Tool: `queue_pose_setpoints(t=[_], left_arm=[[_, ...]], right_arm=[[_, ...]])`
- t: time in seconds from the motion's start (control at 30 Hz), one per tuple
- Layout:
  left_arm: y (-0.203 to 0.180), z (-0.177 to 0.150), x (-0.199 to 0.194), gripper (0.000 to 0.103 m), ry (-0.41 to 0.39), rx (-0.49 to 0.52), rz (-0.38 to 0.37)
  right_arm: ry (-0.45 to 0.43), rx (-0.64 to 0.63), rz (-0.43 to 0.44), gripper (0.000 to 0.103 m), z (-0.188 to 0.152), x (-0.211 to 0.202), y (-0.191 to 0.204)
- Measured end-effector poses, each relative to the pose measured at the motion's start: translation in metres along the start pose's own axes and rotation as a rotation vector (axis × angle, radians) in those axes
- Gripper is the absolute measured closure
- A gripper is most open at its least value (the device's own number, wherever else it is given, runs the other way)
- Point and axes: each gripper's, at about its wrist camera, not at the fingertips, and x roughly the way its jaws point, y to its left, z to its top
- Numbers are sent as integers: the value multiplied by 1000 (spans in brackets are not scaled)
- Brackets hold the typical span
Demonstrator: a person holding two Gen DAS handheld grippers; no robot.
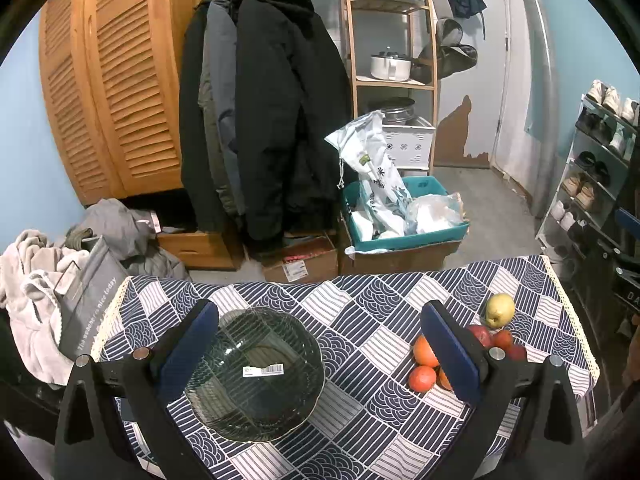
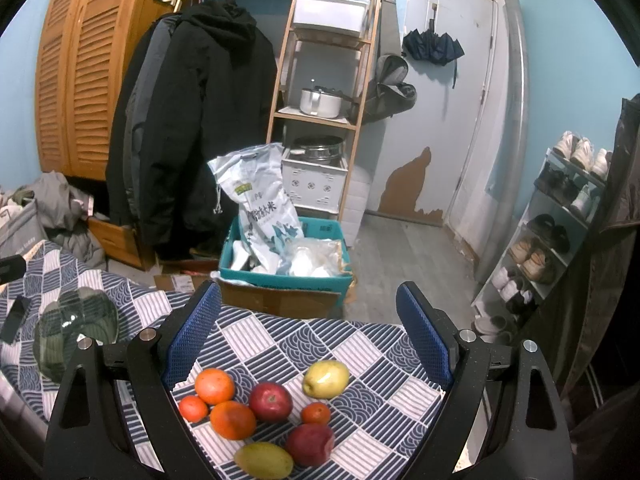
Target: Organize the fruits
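You held the left tongs (image 1: 320,354) spread wide and empty above the glass plate (image 1: 256,376), which lay on the patterned cloth of the tabletop (image 1: 360,320). Your right tongs (image 2: 310,344) were just as wide open, gripping nothing, hovering over the fruits grouped on the cloth: three oranges (image 2: 233,420), two small tangerines (image 2: 316,413), two red apples (image 2: 271,401), a yellow pear (image 2: 326,379) and a mango (image 2: 264,460) nearest you, all well apart from the plate.

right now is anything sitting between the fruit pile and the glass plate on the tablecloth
Nothing visible does. The fruit pile and the glass plate are apart, with only bare patterned tablecloth between them. The open right gripper hovers over the fruit.
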Motion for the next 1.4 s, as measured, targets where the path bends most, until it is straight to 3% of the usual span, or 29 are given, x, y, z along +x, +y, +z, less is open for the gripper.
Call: queue_pose_setpoints(t=[1.4], left_arm=[[-3, 0, -1, 1, -2, 0, -3]], right_arm=[[4, -1, 1, 15, 0, 1, 3]])
